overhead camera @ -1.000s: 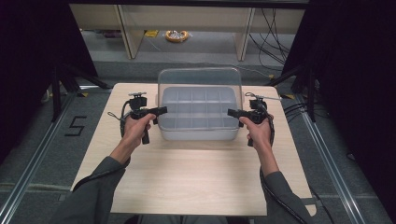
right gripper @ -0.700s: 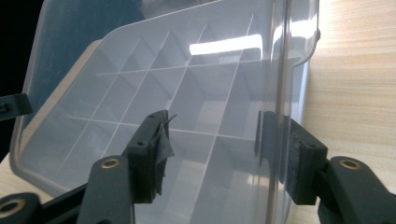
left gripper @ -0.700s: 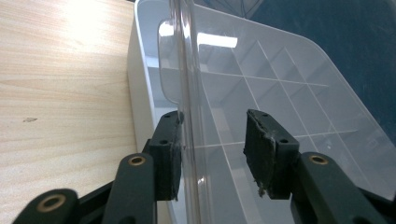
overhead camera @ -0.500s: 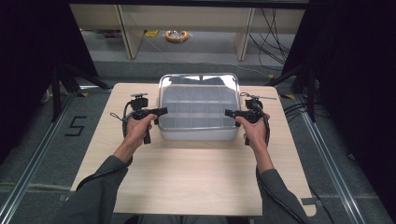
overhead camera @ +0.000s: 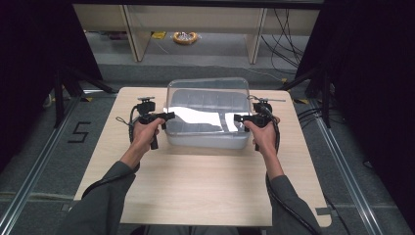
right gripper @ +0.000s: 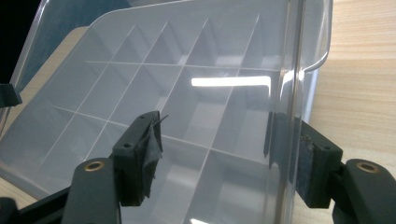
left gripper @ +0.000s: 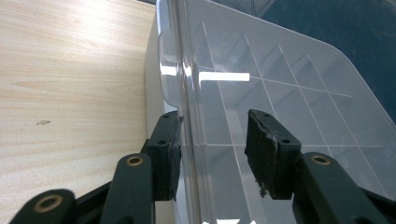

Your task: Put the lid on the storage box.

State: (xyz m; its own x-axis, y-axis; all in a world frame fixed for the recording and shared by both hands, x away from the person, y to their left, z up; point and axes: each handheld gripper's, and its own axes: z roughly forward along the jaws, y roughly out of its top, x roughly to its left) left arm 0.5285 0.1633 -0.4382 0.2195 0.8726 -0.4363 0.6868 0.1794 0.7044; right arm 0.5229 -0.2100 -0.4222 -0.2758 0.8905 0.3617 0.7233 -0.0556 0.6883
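A clear plastic lid (overhead camera: pixel 208 98) rests over a translucent box (overhead camera: pixel 205 139) with divider compartments, at the middle back of the wooden table (overhead camera: pixel 195 186). My left gripper (overhead camera: pixel 169 116) is at the box's left end. In the left gripper view the left gripper (left gripper: pixel 212 154) stands open, its jaws astride the lid's rim (left gripper: pixel 184 93), one pad touching it. My right gripper (overhead camera: pixel 238 117) is at the box's right end. In the right gripper view the right gripper (right gripper: pixel 215 154) is open too, one jaw over the lid (right gripper: pixel 163 70), the other outside its rim.
The near half of the table is bare wood. On the floor lie a taped "5" mark (overhead camera: pixel 80 132) to the left, cables to the right, and a yellow coil (overhead camera: pixel 184 37) beyond the table near shelf legs.
The lid has come down from a raised position onto the box. Both hands have moved slightly lower and closer with it.
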